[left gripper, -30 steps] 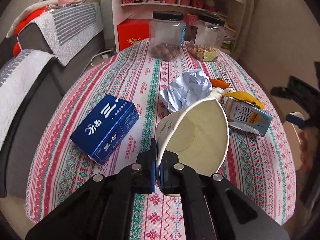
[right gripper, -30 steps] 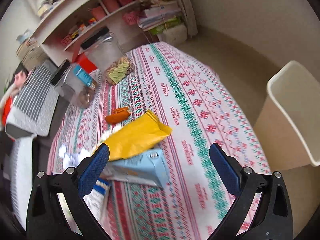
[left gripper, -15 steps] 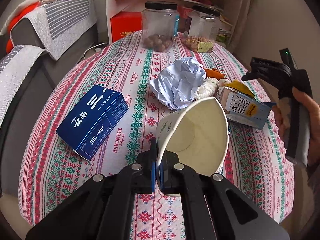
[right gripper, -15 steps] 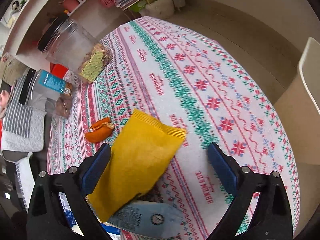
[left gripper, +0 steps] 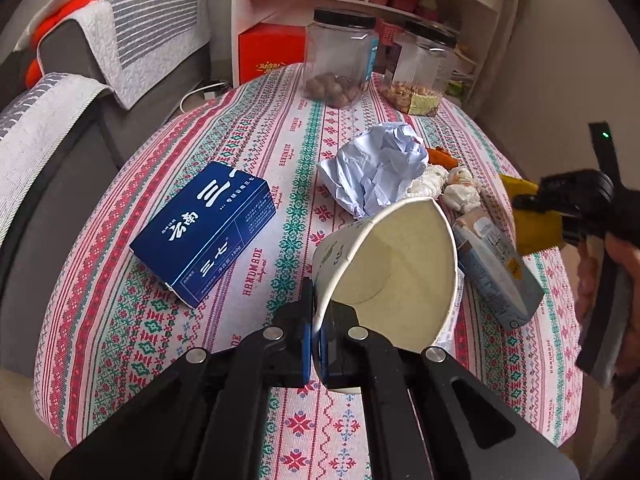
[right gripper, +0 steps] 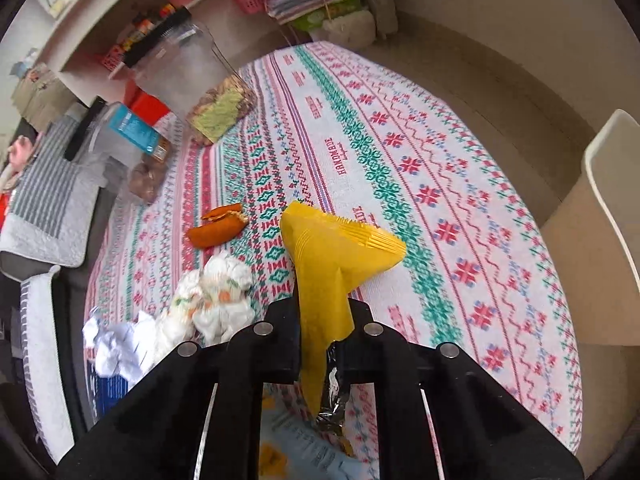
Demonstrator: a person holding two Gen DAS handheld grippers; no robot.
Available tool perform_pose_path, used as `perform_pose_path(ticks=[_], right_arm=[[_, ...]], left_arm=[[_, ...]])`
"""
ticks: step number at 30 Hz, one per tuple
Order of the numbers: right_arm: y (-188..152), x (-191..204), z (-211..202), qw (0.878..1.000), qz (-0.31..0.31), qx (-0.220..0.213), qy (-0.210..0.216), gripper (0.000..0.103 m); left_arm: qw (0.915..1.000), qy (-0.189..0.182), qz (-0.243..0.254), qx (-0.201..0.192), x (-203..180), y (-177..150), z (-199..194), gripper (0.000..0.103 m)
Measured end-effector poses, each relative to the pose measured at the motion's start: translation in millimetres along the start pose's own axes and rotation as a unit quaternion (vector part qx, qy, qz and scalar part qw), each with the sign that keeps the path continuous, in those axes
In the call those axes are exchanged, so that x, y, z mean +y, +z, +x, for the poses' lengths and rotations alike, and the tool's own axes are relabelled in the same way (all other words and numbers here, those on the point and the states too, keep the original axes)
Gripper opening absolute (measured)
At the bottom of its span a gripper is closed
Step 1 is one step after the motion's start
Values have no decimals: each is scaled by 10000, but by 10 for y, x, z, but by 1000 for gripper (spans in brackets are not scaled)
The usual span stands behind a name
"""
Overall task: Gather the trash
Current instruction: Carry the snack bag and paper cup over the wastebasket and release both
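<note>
My left gripper [left gripper: 316, 344] is shut on the rim of a white paper cup [left gripper: 396, 268], held tilted above the round table with its mouth facing me. My right gripper [right gripper: 324, 320] is shut on a yellow snack wrapper [right gripper: 332, 264] and holds it above the table; it also shows at the right of the left wrist view [left gripper: 532, 220]. On the table lie crumpled white paper [left gripper: 376, 168], a crushed drink carton [left gripper: 496, 264], a wadded tissue [right gripper: 216, 296] and orange peel [right gripper: 218, 228].
A blue box [left gripper: 208, 228] lies on the patterned tablecloth [left gripper: 256, 120]. Two clear jars [left gripper: 340, 60] stand at the far edge before a shelf unit. A sofa [left gripper: 60, 100] is on the left. A cream bin [right gripper: 612, 208] stands beside the table.
My right gripper has closed on the yellow wrapper and lifted it off the carton. My left gripper still holds the cup and has drawn back slightly.
</note>
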State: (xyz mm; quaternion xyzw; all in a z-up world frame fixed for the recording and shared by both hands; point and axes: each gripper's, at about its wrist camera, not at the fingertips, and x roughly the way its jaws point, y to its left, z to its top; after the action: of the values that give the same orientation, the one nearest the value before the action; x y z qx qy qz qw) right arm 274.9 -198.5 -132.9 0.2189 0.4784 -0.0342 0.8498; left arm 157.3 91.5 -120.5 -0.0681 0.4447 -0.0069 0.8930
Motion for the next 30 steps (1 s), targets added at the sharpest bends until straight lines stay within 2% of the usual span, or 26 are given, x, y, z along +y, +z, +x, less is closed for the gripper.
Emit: perform_pose_path(ticks=[3, 11, 17, 24, 30], right_arm=[[-119, -44, -187, 9998, -64, -153, 61, 11], [-647, -323, -696, 9980, -362, -509, -98, 11], [-1024, -414, -975, 9942, -751, -718, -267, 12], [-1205, -536, -1206, 9904, -976, -903, -386, 12], [-1221, -728, -1334, 9897, -896, -1019, -454, 12]], left_arm=[[10000, -11, -65, -26, 5, -23, -65, 3], [9998, -84, -156, -31, -79, -115, -216, 3], [9999, -116, -24, -82, -250, -212, -346, 3], [9997, -180, 145, -104, -491, -298, -445, 3], [9991, -241, 321, -145, -752, -328, -495, 3]])
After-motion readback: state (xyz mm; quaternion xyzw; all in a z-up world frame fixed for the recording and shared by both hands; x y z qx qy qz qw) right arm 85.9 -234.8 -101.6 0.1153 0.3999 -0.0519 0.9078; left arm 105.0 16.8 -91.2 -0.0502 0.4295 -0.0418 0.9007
